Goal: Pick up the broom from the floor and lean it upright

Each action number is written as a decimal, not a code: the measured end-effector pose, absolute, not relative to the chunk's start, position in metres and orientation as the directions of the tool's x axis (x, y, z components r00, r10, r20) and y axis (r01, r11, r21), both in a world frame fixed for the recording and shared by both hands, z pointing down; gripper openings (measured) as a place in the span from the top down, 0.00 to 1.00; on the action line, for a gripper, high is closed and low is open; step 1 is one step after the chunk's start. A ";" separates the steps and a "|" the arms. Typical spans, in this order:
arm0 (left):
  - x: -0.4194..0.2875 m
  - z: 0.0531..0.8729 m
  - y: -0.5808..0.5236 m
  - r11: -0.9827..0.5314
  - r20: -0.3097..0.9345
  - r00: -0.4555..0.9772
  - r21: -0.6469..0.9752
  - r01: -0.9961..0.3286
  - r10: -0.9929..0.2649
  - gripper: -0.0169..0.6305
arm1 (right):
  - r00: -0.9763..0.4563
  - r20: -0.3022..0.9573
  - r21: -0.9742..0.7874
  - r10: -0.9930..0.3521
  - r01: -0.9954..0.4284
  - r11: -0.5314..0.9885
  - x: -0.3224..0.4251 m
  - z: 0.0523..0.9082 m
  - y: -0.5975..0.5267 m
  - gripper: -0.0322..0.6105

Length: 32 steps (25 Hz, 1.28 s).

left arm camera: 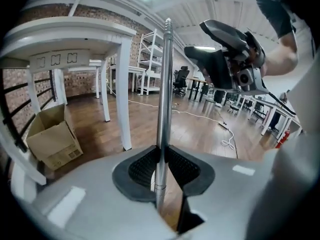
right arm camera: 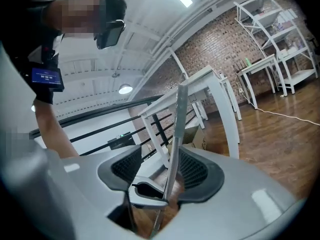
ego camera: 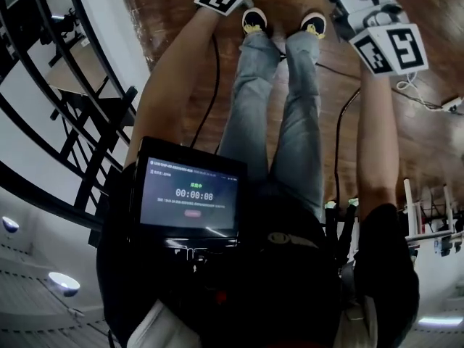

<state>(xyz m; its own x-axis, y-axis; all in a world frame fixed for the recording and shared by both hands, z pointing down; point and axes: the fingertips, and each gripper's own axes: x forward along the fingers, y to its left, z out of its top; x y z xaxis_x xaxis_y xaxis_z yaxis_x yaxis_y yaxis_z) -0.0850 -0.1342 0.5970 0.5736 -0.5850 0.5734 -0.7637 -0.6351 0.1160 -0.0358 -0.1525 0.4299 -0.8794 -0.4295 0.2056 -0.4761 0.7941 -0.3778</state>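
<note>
Two grippers share one broom (left arm camera: 163,84). Only its bare metal handle shows, standing upright, with the brush end out of view. Nearest, the left gripper (left arm camera: 161,170) has its jaws clamped on the handle, both ribbed pads pressed to the tube just above a joint ring. The right gripper (right arm camera: 159,173) has its jaws spread apart. The same handle rises through the gap, slightly tilted, close against the right-hand pad and clear of the left one. One pale plastic piece (right arm camera: 147,194) with a dark slot sits low in that gap; what it is cannot be told. In the left gripper view the right gripper hangs near the handle's upper part, on its right. In the head view two shoes (ego camera: 254,20) stand on the wooden floor (ego camera: 181,6) below both raised arms. Farther off, one cardboard box (left arm camera: 52,141) sits on the floor beside a white table (left arm camera: 75,31). One loose cable (left arm camera: 227,141) trails over the boards, and a black railing (right arm camera: 95,116) runs along the floor's edge.
</note>
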 end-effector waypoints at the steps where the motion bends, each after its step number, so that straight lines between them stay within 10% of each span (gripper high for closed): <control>1: -0.087 0.591 -0.136 -0.626 0.559 0.577 0.127 -0.770 -0.595 0.83 | -0.879 0.200 -0.366 -0.432 -0.476 0.800 -0.045 0.425 -0.155 0.58; 7: -0.085 0.584 -0.138 -0.577 0.534 0.564 0.164 -0.800 -0.630 0.83 | -0.878 0.215 -0.356 -0.428 -0.478 0.803 -0.088 0.431 -0.174 0.49; 10: -0.076 0.587 -0.151 -0.560 0.530 0.558 0.179 -0.809 -0.638 0.83 | -0.844 0.224 -0.333 -0.488 -0.537 0.775 -0.076 0.438 -0.202 0.82; 32: -0.103 0.559 -0.286 -0.430 0.505 0.474 0.211 -0.878 -0.721 0.83 | -0.922 0.192 -0.219 -0.335 -0.373 0.901 -0.125 0.402 -0.319 0.83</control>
<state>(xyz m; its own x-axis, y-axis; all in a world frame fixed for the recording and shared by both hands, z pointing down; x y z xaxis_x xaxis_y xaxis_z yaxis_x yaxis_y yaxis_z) -0.1028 -0.2860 0.5588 0.4745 -0.7207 0.5055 -0.8778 -0.4300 0.2110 -0.1252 -0.3186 0.4024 -0.9223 -0.3351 0.1925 -0.3733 0.9014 -0.2193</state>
